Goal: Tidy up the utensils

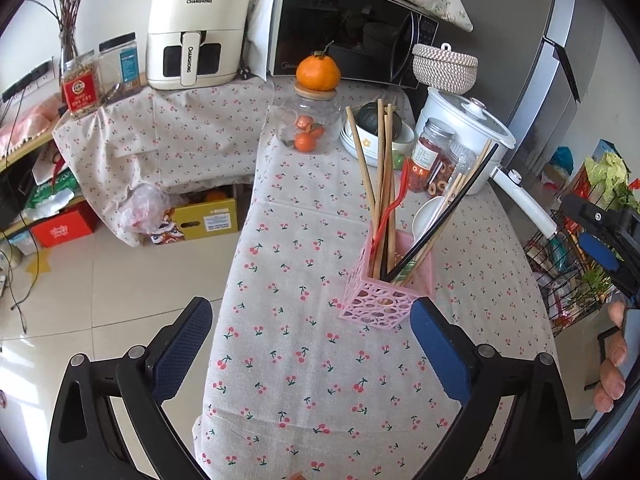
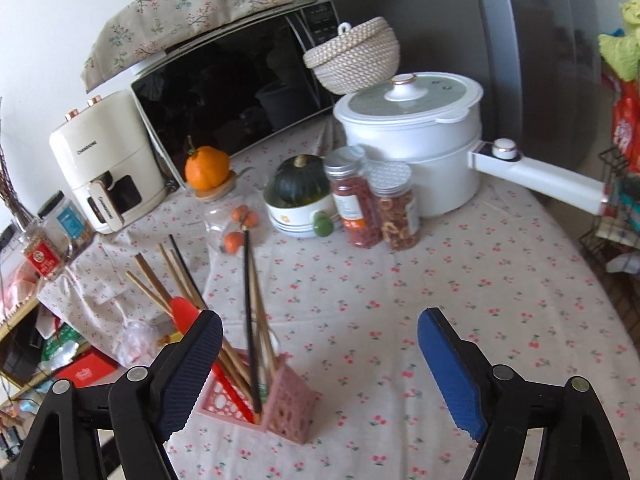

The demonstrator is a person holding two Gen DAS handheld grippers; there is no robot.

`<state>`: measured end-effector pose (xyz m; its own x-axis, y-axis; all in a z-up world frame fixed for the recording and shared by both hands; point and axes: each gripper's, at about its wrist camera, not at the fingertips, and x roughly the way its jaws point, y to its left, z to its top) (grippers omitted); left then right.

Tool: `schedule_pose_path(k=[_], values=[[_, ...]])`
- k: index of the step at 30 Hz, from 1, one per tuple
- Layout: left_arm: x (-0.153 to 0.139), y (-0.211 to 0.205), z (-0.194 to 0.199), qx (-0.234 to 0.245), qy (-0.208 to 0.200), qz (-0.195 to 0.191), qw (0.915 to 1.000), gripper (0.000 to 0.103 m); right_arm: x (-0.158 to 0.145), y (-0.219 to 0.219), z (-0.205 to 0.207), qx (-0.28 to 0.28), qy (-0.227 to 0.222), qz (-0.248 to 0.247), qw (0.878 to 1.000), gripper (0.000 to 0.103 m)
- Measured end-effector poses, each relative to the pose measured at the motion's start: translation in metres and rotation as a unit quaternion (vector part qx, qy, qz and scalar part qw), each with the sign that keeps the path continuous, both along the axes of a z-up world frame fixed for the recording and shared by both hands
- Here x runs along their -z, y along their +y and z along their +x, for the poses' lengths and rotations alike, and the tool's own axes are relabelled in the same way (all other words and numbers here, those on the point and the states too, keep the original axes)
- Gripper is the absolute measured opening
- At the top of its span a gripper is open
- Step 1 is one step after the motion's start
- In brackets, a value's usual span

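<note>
The pink utensil holder [image 1: 386, 296] is standing on the cherry-print desk [image 1: 304, 360], near its front edge, and it is already carrying the wooden chopsticks [image 1: 380, 184], a black chopstick [image 1: 448, 216], a red-handled utensil [image 1: 390, 210] and a white spoon [image 1: 426, 214], all leaning outward at loose angles. The left tongs [image 1: 312, 344] are hanging wide open over bare cloth just in front of the holder, gripping nothing. The right tongs [image 2: 320, 364] are also standing wide apart and empty, with the holder and its black chopstick sitting just beside the left pad [image 2: 192, 372] in the right wrist view, apart from it. Judging by this, the loading step is looking finished or nearly so: no stray utensil is showing on the desk in either view. The next move is probably calling for a check for anything left over, or a gentle straightening of the leaning chopsticks without tipping the light holder.
</note>
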<state>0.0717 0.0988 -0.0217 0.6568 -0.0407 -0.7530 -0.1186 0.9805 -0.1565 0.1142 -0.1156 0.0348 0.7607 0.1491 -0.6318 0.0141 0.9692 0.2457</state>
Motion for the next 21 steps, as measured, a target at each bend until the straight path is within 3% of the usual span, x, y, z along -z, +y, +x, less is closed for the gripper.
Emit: schedule_pose_path(k=[4, 11, 21], values=[[-0.009, -0.016, -0.018, 0.008, -0.010, 0.009, 0.9999, 0.102, -0.003, -0.023, -0.037, 0.020, 0.009, -0.038, 0.999, 0.103], [-0.011, -0.062, -0.055, 0.056, -0.001, 0.015, 0.9983, 0.103, 0.004, -0.046, -0.099, 0.034, 0.041, -0.078, 0.996, 0.103], [-0.022, -0.086, -0.096, 0.055, -0.025, 0.057, 0.9966, 0.103, 0.002, -0.054, -0.150, 0.035, 0.011, -0.120, 0.992, 0.103]])
